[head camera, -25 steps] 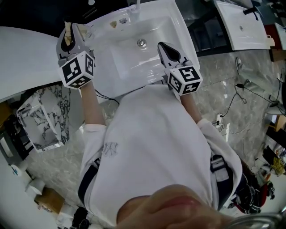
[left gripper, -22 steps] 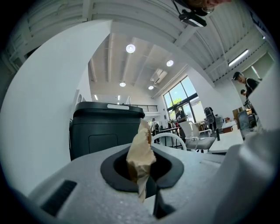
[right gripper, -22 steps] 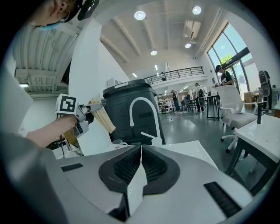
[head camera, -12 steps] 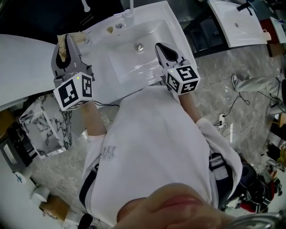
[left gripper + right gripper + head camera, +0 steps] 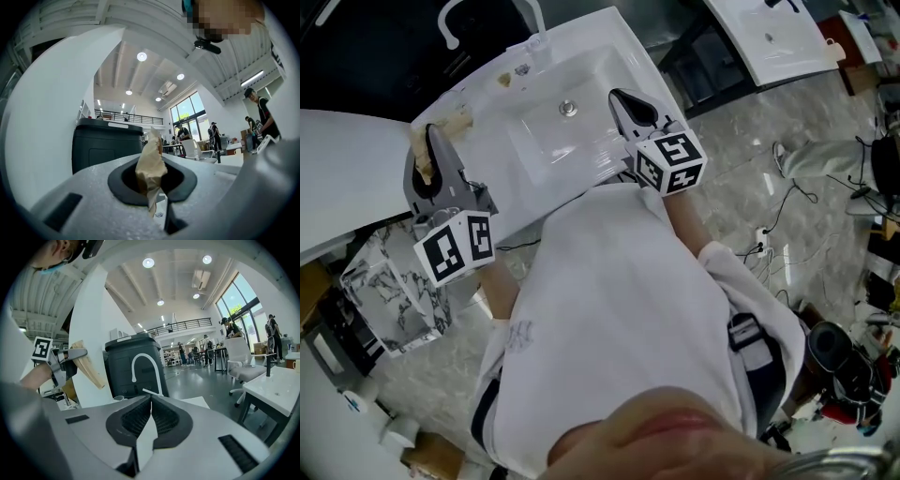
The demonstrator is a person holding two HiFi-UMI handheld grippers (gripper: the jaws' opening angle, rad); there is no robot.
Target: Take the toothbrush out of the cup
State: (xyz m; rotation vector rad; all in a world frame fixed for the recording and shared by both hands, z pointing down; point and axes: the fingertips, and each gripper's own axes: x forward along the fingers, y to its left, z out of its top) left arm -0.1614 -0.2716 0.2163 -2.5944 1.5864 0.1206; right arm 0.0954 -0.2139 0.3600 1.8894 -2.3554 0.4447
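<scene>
To the left of the white sink [image 5: 502, 159], just past its edge, the left gripper [image 5: 434, 141] is holding a tan, paper-like piece upright between its narrow jaws. I am judging this to be the toothbrush [image 5: 150, 164], perhaps in a wrapper, though no bristles are showing. It is hanging in the air, above the sink top and touching nothing but the pads. I am not finding the cup with certainty in any view, so I am only supposing that the taking-out itself is done. What is remaining, as I am reading it, is to carry the toothbrush to a resting place and release it. The right gripper [image 5: 623, 101] is hovering over the basin of the sink, in front of the curved faucet [image 5: 140, 366], with its jaws pressed together and nothing between them. No readable writing is showing: only the square markers [image 5: 455, 246] on the cubes, and a small emblem [image 5: 521, 334] on the person's shirt [image 5: 619, 281], too blurred to read.
</scene>
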